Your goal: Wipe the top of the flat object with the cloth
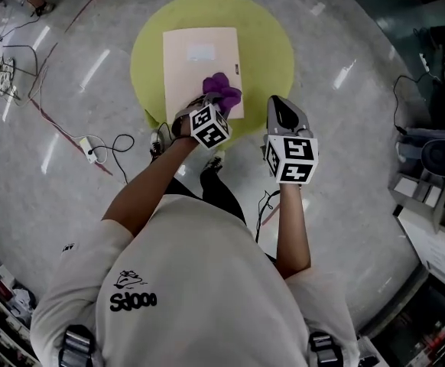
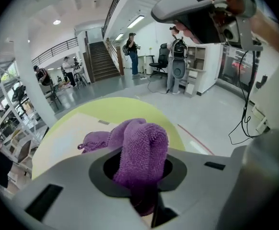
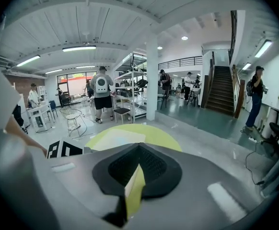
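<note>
A pale beige flat board (image 1: 199, 60) lies on a round yellow-green table (image 1: 268, 44). A purple fluffy cloth (image 1: 223, 92) rests on the board's near right corner, and my left gripper (image 1: 209, 105) is shut on its near end. In the left gripper view the cloth (image 2: 142, 150) bulges up between the jaws, with the board (image 2: 67, 135) beyond it. My right gripper (image 1: 280, 107) hovers at the table's near right edge, to the right of the cloth, shut and holding nothing. The right gripper view shows its jaws together (image 3: 134, 181), with the table (image 3: 130, 137) ahead.
Cables and a white power adapter (image 1: 91, 151) lie on the grey floor left of the table. Shelving and boxes (image 1: 429, 182) stand at the right. Several people (image 3: 101, 97), chairs and a staircase (image 2: 101, 61) show far off in the hall.
</note>
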A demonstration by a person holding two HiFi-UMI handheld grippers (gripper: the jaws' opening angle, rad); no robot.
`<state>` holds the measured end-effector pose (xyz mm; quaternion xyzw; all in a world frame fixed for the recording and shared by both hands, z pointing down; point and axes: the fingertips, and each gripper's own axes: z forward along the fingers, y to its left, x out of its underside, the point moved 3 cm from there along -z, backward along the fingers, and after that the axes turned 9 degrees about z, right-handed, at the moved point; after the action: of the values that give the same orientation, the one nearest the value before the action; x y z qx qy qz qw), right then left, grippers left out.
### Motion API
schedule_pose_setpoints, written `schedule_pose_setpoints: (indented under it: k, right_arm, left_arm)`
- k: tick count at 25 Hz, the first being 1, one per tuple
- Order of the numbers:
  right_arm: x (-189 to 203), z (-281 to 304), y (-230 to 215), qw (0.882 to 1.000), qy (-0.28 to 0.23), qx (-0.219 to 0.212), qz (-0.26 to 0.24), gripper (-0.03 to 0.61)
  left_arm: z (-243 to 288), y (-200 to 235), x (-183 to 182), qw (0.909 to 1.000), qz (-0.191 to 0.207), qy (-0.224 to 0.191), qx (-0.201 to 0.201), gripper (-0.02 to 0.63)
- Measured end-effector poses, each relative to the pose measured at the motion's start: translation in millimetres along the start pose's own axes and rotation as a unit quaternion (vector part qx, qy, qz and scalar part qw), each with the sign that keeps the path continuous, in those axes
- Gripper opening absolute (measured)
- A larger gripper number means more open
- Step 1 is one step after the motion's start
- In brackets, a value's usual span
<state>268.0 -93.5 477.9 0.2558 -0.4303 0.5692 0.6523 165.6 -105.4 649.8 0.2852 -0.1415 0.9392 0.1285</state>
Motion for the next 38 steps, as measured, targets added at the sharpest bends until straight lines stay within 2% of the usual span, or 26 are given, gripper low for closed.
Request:
schedule_pose_setpoints:
  k: [4,9,15,18,20,26,31,35,38]
  right_arm:
    - [8,-12,-11,0.999,0.0,0.028,0.014,0.011]
    - [15,-28,-19,0.996,-0.009,0.071,0.045,0.01]
    - [22,-28,5,0.995,-0.007,0.085,0.051,0.011]
    - [16,-23,20,0.994,-0.015,0.088,0.056,0.011]
    - [13,-21,30,0.994,-0.019,0.087,0.057,0.009]
    - [6,-10,56,0.996,-0.021,0.072,0.049,0.01]
    - [-7,-1,67,0.997,-0.024,0.062,0.035,0.011]
    - [-24,3,66,0.997,-0.033,0.063,0.018,0.01]
    - [-40,3,59,0.997,-0.043,0.068,0.01,0.01]
  left_arm:
    - [10,-26,-22,0.9986,0.012,-0.013,0.05,0.069]
    - [6,-50,-24,0.9936,0.063,-0.017,0.092,0.069]
    - [-20,-51,14,0.9884,0.093,-0.011,0.119,0.069]
    - [-37,-42,40,0.9861,0.124,0.0,0.111,0.069]
    - [-49,-37,58,0.9858,0.131,0.007,0.105,0.069]
    - [-73,-16,101,0.9912,0.09,0.017,0.095,0.069]
    - [-87,7,120,0.9949,0.05,0.023,0.084,0.068]
    - [-95,41,139,0.9969,0.037,0.039,0.057,0.068]
    - [-104,76,143,0.9989,0.01,0.029,0.034,0.069]
